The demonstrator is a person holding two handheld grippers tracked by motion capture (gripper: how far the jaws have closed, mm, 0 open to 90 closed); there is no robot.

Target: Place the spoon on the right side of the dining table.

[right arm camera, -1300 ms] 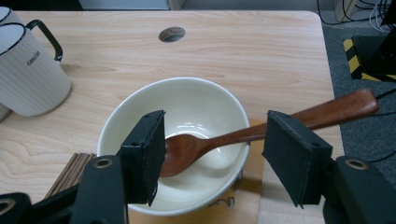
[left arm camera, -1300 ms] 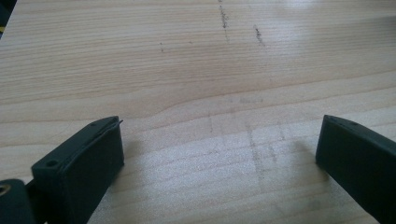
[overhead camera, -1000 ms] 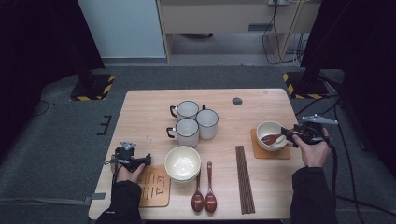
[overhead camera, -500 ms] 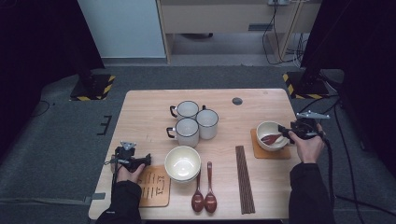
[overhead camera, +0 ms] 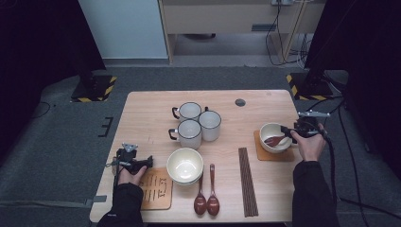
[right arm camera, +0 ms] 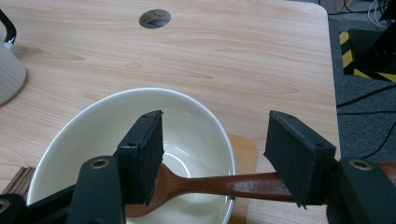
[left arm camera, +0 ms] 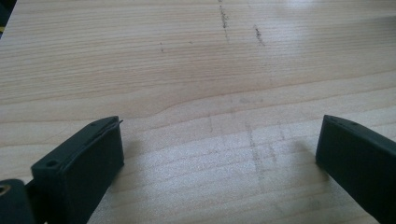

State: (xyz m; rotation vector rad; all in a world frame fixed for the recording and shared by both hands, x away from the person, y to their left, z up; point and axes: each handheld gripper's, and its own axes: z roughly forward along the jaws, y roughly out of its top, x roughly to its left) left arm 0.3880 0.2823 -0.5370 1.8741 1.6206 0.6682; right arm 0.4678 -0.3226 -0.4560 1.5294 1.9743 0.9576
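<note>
I can't read any text; the dark marks on the wooden mat (overhead camera: pixel 155 188) by my left hand are too blurred.

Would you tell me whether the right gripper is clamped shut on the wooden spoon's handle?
No, the right gripper stands open, its jaws well apart over the wooden spoon lying in the white bowl.

A light wooden table with rounded corners (overhead camera: pixel 142 113) stands on dark grey carpet floor (overhead camera: pixel 56 137). Behind it are a pale blue-white wall panel (overhead camera: pixel 123 28) and a beige wooden cabinet (overhead camera: pixel 222 16). Yellow-and-black striped stand bases (overhead camera: pixel 94 90) flank the table
</note>
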